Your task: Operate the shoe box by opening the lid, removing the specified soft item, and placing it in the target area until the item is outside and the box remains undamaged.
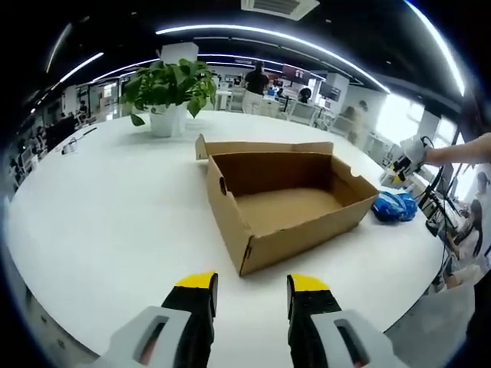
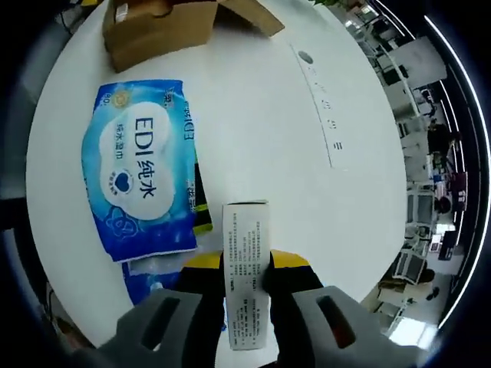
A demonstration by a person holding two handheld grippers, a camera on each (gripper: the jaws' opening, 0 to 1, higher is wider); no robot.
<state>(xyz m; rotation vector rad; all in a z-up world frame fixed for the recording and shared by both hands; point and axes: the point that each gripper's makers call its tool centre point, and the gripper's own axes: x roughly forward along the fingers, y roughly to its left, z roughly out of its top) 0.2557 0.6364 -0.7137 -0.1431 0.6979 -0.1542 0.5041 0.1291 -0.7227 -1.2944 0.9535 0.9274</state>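
The cardboard shoe box [image 1: 285, 201] stands open on the white table, its lid folded back and its inside bare. My left gripper [image 1: 252, 285] hovers open in front of the box's near corner, with nothing between its yellow-tipped jaws. A blue soft pack of wipes [image 2: 142, 169] printed with "EDI" lies flat on the table; it also shows as a blue bundle [image 1: 395, 205] right of the box. My right gripper [image 2: 245, 261] is shut on a small white printed carton [image 2: 245, 284], held upright beside the pack. The shoe box [image 2: 157, 27] sits beyond the pack.
A potted plant [image 1: 170, 90] stands behind the box at the far left. A second blue packet [image 2: 146, 282] and a black-and-yellow object [image 2: 201, 207] lie partly under the wipes. A person's arm holds the other gripper [image 1: 410, 157] at the right. Desks and people fill the background.
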